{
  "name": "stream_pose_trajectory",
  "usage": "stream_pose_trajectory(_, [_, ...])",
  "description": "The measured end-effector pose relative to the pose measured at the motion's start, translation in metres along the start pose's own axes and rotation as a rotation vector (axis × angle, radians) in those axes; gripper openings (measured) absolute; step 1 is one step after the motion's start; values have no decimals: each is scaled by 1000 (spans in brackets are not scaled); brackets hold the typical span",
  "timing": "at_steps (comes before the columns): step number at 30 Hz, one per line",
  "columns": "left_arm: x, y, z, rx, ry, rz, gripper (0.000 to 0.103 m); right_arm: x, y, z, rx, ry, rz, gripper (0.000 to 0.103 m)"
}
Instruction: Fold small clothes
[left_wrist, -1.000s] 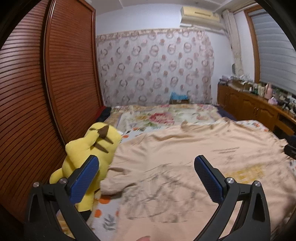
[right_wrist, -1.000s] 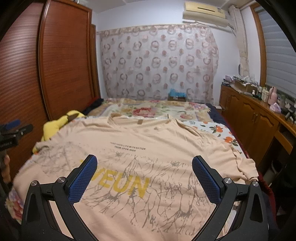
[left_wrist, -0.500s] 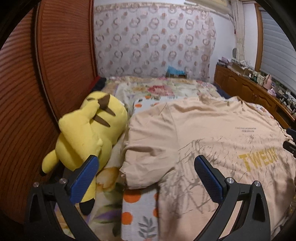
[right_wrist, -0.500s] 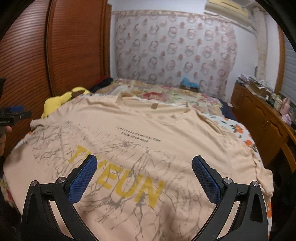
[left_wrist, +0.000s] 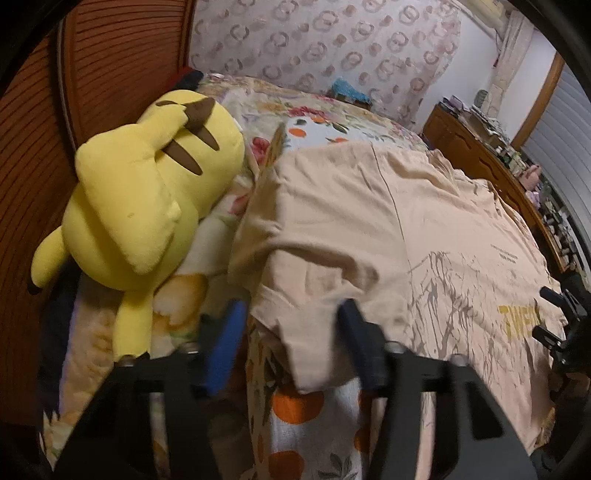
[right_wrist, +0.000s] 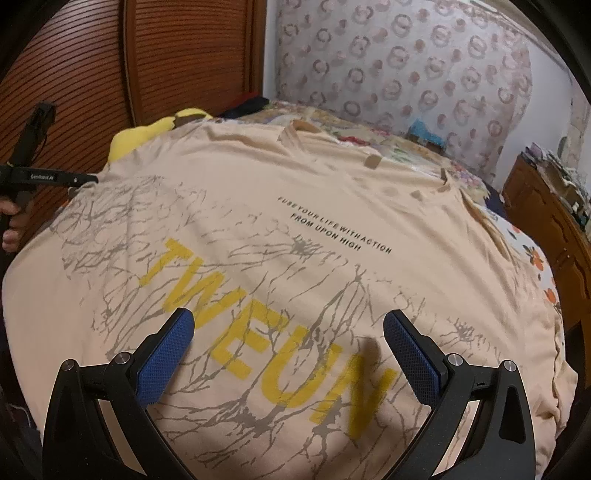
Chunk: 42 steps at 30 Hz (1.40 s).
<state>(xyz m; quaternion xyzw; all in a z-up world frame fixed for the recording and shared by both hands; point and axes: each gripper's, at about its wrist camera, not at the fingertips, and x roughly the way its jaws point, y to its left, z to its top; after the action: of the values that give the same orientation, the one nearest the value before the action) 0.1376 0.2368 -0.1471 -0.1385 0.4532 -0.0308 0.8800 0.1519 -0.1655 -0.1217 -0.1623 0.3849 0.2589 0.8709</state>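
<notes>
A peach T-shirt with yellow letters and grey branch print lies spread face up on the bed; it also shows in the left wrist view. My left gripper is open, its fingers on either side of the shirt's left sleeve hem, blurred by motion. My right gripper is open and empty, low over the shirt's front above the yellow letters. The left gripper shows at the far left of the right wrist view.
A yellow plush toy lies left of the sleeve against the brown slatted wardrobe doors. The floral bedsheet shows under the shirt. A wooden dresser with clutter runs along the right wall.
My left gripper has moved down and forward to the left sleeve and its fingers have narrowed around the hem. My right gripper has dropped closer over the shirt's front.
</notes>
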Motion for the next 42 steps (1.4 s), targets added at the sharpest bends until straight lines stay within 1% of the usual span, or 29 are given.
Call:
stream_pose_trajectory(2, [-2, -3, 0, 17, 1, -2, 33, 3, 0, -1, 0, 16, 6, 103])
stream_pose_trajectory(3, [-4, -6, 0, 33, 0, 13, 31, 5, 0, -1, -4, 22, 6, 103])
stream_pose_trajectory(4, [-6, -9, 0, 56, -4, 39, 26, 6, 2, -1, -10, 27, 2, 103])
stream_pose_trajectory(6, [-10, -16, 0, 102, -15, 94, 12, 8, 6, -2, -26, 36, -13, 103])
stream_pose_trajectory(7, [-12, -15, 4, 115, -21, 102, 3, 10, 9, -2, -37, 37, -20, 103])
stream_pose_trajectory(8, [-15, -17, 4, 128, -24, 94, 2, 10, 11, -2, -45, 37, -27, 103])
stream_pose_trajectory(11, [-26, -24, 10, 165, -67, 125, 2, 10, 14, -3, -61, 34, -43, 103])
stream_pose_trajectory(13, [-36, -33, 15, 181, -108, 111, 2, 11, 11, -2, -53, 38, -36, 103])
stream_pose_trajectory(14, [-39, -39, 19, 190, -116, 109, 2, 12, 10, -2, -45, 41, -31, 103])
stream_pose_trajectory(19, [-53, -84, 36, 257, -167, 82, 2, 12, 7, -3, -30, 44, -30, 103])
stream_pose_trajectory(23, [-61, -128, 35, 333, -182, 5, 2, 12, 7, -2, -23, 48, -24, 103])
stream_pose_trajectory(25, [-64, -144, 29, 369, -174, -35, 4, 12, 6, -2, -19, 48, -21, 103])
stream_pose_trajectory(27, [-65, -156, 21, 411, -156, -51, 9, 12, 6, -2, -21, 48, -22, 103])
stream_pose_trajectory(28, [-65, -160, 19, 419, -156, -45, 15, 12, 6, -2, -21, 48, -22, 103])
stream_pose_trajectory(29, [-67, -161, 17, 425, -157, -43, 24, 12, 6, -2, -20, 48, -21, 103])
stream_pose_trajectory(30, [-68, -161, 14, 427, -159, -36, 30, 12, 5, -2, -20, 49, -20, 103])
stream_pose_trajectory(31, [-69, -159, 12, 428, -162, -15, 43, 12, 4, -2, -18, 50, -17, 103])
stream_pose_trajectory(32, [-70, -158, 9, 426, -165, 1, 46, 12, 5, -3, -18, 50, -16, 103])
stream_pose_trajectory(33, [-71, -152, 5, 419, -166, 9, 47, 12, 4, -2, -17, 52, -11, 103])
stream_pose_trajectory(34, [-72, -146, 4, 410, -164, 13, 51, 12, 3, -3, -17, 52, -8, 103])
stream_pose_trajectory(35, [-71, -144, 0, 401, -163, 18, 59, 12, 3, -3, -18, 53, -3, 103])
stream_pose_trajectory(36, [-69, -135, -3, 385, -157, 31, 61, 13, 3, -3, -19, 54, 2, 103])
stream_pose_trajectory(38, [-61, -126, -10, 367, -142, 48, 61, 12, 2, -3, -22, 52, 17, 101])
stream_pose_trajectory(40, [-51, -113, -18, 342, -109, 59, 61, 11, 3, -2, -27, 45, 33, 94])
stream_pose_trajectory(41, [-46, -108, -20, 331, -96, 68, 61, 10, 3, -1, -29, 38, 38, 92])
stream_pose_trajectory(42, [-40, -102, -23, 321, -82, 79, 61, 8, 2, 2, -24, 25, 58, 88])
